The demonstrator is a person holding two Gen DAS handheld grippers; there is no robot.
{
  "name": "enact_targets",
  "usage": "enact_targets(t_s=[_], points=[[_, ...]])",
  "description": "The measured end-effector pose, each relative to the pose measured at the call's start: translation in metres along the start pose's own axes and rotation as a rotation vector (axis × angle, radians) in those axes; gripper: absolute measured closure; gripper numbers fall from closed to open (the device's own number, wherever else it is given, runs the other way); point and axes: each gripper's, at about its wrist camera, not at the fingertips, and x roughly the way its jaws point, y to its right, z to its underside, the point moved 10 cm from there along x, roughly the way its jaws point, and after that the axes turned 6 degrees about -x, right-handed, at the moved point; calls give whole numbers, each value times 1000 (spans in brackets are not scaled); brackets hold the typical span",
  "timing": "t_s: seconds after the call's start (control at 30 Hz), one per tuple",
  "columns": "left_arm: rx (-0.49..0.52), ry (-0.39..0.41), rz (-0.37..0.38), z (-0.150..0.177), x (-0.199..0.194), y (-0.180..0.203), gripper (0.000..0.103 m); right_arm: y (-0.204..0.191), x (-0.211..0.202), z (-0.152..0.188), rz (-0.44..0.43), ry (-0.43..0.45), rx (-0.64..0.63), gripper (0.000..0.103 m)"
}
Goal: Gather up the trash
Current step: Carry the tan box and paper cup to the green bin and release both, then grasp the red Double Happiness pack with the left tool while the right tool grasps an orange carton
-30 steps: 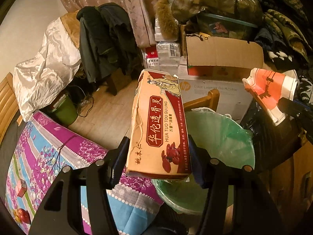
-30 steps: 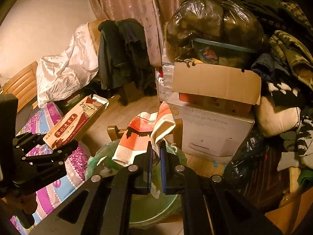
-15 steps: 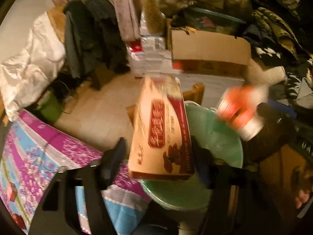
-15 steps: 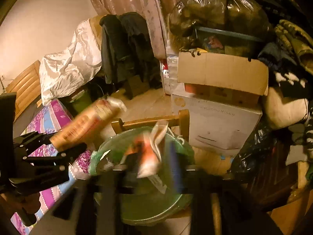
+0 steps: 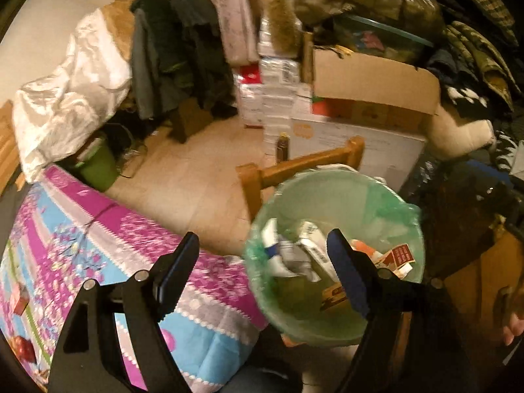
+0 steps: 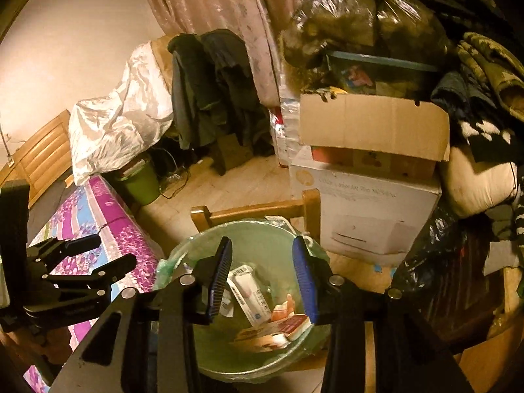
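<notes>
While both hang above the round green-lined plastic trash bin (image 6: 262, 249), the left claw (image 5: 262, 262) is spreading, empty; the right claw (image 6: 262, 278) stands parted, empty; cardboard boxes and wrappers (image 6: 281, 327) lie inside the bin.

Trash (image 6: 262, 298) inside green-lined bin (image 6: 262, 239)

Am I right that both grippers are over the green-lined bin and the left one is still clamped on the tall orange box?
Not quite: the left gripper holds nothing, its jaws opening with only air between them, as the left wrist view shows. Both grippers are indeed over the green-lined bin, with the right gripper open too.
</notes>
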Motion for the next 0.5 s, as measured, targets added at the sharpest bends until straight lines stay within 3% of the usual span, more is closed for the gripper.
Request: enact_targets(t_s=[0.23, 0.5], points=[[-97, 96, -166, 17, -29, -63, 22, -32, -8, -3, -43, 51, -43, 62], [-255, 109, -360, 79, -69, -164, 21, -106, -23, -2, -139, 139, -123, 62]])
